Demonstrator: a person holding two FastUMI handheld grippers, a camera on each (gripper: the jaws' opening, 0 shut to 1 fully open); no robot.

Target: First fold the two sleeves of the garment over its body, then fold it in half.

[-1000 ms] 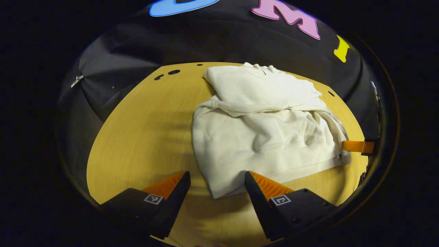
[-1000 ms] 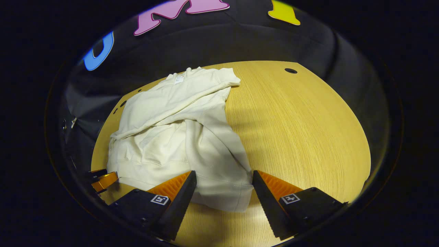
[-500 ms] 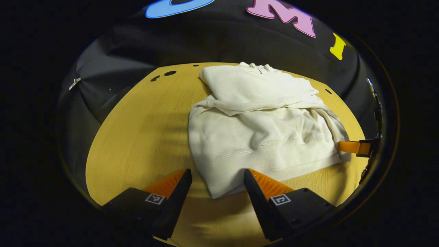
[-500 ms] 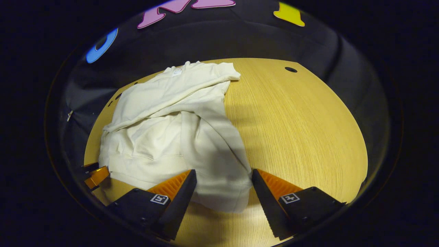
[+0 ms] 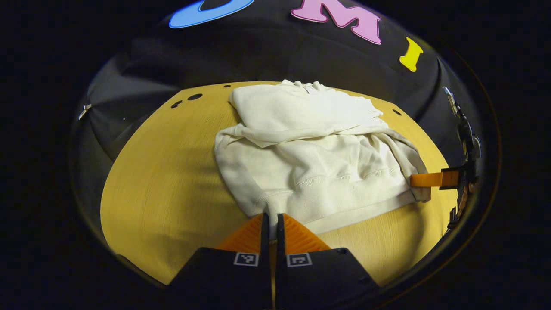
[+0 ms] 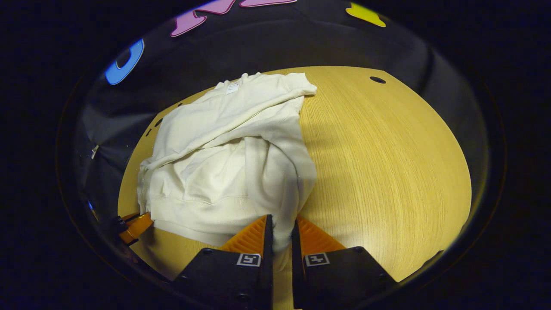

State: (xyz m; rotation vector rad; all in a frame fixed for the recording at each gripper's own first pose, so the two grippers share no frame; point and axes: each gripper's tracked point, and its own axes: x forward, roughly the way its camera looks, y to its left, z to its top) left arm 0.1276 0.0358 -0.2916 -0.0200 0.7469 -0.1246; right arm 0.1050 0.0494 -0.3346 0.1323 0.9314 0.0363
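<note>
The cream garment [image 5: 318,159] lies on the wooden table [image 5: 159,181], sleeves already laid across its body, collar toward twelve o'clock and hem toward six. The left gripper [image 5: 270,221] is clenched on the hem's near corner, and the right gripper [image 6: 282,226] pinches the other hem corner — cloth squeezed between both fingers. It looks soft, light and floppy, so both corners should probably rise together toward twelve — or the middle sags.

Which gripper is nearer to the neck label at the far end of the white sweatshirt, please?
Neither, clearly: the left gripper and right gripper each pinch a corner of the sweatshirt's hem, at the end opposite the neck label.
</note>
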